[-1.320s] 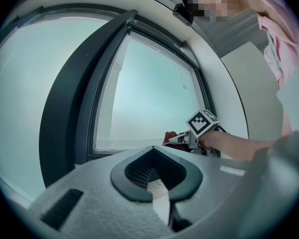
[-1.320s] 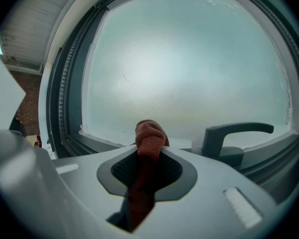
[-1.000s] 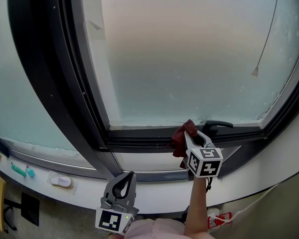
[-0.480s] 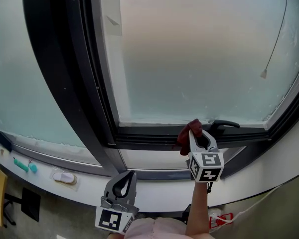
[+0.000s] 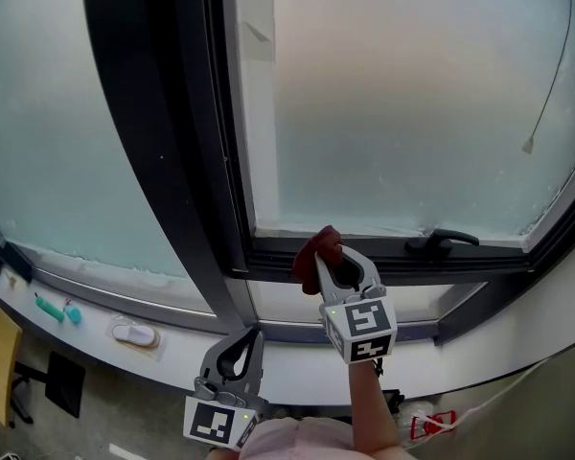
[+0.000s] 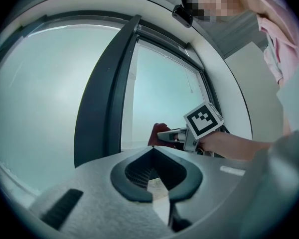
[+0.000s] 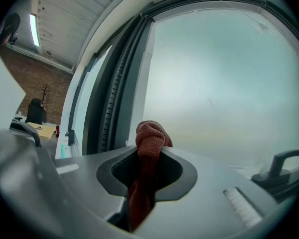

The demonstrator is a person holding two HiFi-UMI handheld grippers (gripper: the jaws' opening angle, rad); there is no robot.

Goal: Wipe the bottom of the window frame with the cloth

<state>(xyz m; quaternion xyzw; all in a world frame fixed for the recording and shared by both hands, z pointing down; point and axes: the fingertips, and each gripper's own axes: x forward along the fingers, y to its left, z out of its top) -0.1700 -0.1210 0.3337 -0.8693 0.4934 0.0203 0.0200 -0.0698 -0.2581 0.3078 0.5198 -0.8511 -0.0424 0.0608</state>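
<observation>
The cloth [image 5: 315,246], dark red and bunched, is pinched at the tips of the right gripper [image 5: 328,260] and is held at the bottom rail of the frame [image 5: 393,259], near its left corner; whether it really touches the rail cannot be told from the head view. In the right gripper view the grip is shown more clearly: the cloth [image 7: 150,137] is clamped between the jaws of the right gripper [image 7: 148,156], with a knot-like bunch above the tips and a strip hanging down through the opening behind them. This view does not show the rail under the cloth, only the glass and the handle [image 7: 284,164] far to the right. The left gripper [image 5: 243,345] is held low, well apart from the frame. In the left gripper view the jaws of the left gripper [image 6: 152,153] are pressed together with nothing between them, and the cloth [image 6: 158,132] is seen beyond them from the side. Compared with one second ago, the cloth has been moved to the left along the rail: then it was just beside the handle [image 5: 443,241], now it is well apart from it. The left gripper has stayed at the same place in the head view.
</observation>
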